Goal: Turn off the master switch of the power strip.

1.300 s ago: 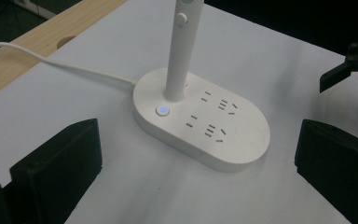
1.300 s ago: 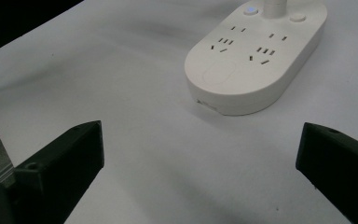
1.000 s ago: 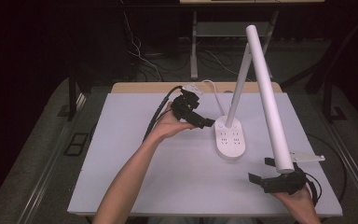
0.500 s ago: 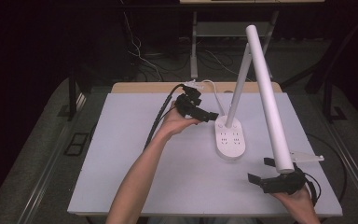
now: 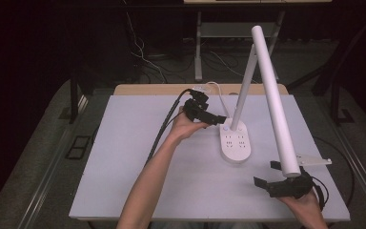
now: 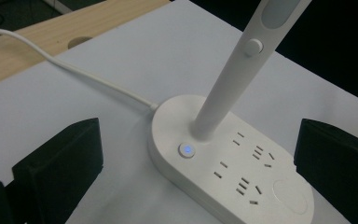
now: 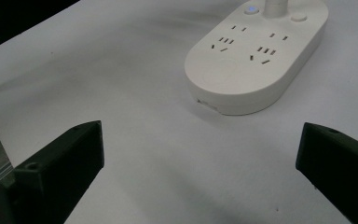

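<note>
A white desk lamp (image 5: 236, 143) stands mid-table, right of centre. The left gripper (image 5: 214, 118), jaws apart, nears its lit power button (image 6: 186, 150), likely to press it. The right gripper (image 5: 271, 181) waits near, jaws apart.

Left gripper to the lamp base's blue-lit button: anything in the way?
Nothing visible. The left gripper is open, and in its own view bare white table lies between its black fingers and the white oval lamp base with the blue-lit round button.
</note>
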The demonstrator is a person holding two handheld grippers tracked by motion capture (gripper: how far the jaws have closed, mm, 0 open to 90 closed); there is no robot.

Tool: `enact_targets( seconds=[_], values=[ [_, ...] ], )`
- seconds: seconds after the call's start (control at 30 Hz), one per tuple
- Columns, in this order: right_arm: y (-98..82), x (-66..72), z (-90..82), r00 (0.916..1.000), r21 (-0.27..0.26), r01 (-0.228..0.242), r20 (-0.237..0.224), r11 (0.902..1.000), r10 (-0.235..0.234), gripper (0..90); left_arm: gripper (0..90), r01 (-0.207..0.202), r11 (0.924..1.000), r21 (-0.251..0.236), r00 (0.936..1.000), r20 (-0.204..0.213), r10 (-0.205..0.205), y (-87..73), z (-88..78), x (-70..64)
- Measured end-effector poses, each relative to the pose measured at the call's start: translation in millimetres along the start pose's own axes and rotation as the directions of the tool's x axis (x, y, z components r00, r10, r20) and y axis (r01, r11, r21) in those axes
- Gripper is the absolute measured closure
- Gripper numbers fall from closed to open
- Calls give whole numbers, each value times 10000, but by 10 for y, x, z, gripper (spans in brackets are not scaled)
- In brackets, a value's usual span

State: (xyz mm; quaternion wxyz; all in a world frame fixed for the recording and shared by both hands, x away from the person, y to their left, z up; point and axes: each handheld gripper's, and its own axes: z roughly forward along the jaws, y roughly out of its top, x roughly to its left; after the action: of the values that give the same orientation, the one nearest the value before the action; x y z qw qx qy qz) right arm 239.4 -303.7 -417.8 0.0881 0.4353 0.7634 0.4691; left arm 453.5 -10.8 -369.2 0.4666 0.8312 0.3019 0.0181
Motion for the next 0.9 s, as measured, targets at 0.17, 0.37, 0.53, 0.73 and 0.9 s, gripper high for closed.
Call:
enact_targets(
  seconds=[0.17, 0.37, 0.53, 0.73, 0.9],
  values=[
    [0, 2, 13, 10000, 45, 79, 1, 10000, -79, 2, 2, 39, 9998, 197, 10000, -35, -39, -27, 65, 16],
    [0, -1, 13, 10000, 60, 61, -19, 10000, -61, 2, 20, 203, 9995, 251, 9998, -48, -202, -55, 136, 50],
    [0, -11, 3, 10000, 56, 24, 7, 10000, -24, 2, 77, 375, 9992, 144, 9992, 117, -376, -78, 195, 87],
    [-1, -12, 12, 10000, 128, 62, -12, 9999, -61, 2, 151, 916, 9957, 101, 9951, 354, -919, -104, 265, 104],
    [4, -11, 21, 9999, 150, 111, 11, 9998, -112, 2, 216, 1468, 9889, -237, 9881, 508, -1455, -115, 315, 104]
  ],
)
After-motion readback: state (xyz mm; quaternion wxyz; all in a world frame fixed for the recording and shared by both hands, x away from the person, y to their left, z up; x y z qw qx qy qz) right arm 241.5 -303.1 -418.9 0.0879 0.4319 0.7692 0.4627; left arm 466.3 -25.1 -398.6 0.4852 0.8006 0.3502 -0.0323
